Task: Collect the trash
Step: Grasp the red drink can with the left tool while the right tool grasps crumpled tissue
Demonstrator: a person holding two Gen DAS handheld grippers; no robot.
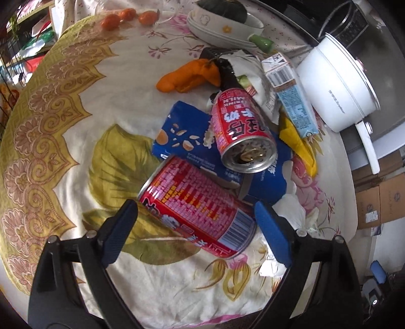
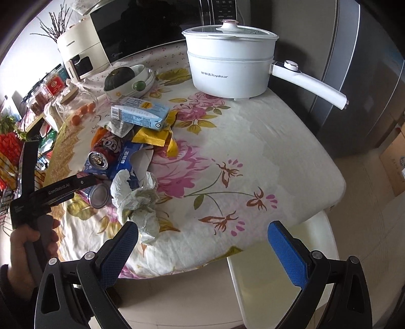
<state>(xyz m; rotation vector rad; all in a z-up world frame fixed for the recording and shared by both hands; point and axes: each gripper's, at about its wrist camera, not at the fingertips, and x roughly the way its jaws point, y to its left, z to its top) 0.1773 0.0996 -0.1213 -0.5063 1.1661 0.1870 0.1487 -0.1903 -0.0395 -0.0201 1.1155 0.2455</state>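
Observation:
A pile of trash lies on the flowered tablecloth [image 1: 63, 164]. A red can [image 1: 197, 207] lies on its side between the open fingers of my left gripper [image 1: 196, 222], which do not touch it. A second red can [image 1: 240, 131] rests on a torn blue carton [image 1: 182, 136]. A light-blue drink box [image 1: 291, 93], a yellow wrapper [image 1: 298, 141] and orange peel [image 1: 189, 76] lie behind. My right gripper [image 2: 202, 250] is open and empty at the table's near edge, beside crumpled white tissue [image 2: 136, 197]. The left gripper [image 2: 63, 189] shows over the near can [image 2: 100, 194].
A white electric pot [image 2: 230, 65] with a long handle stands at the table's back. Stacked bowls holding a dark squash [image 2: 126, 78] and small oranges [image 1: 121, 17] sit behind the pile. A microwave [image 2: 141, 27], shelves and cardboard boxes [image 1: 379, 200] surround the table.

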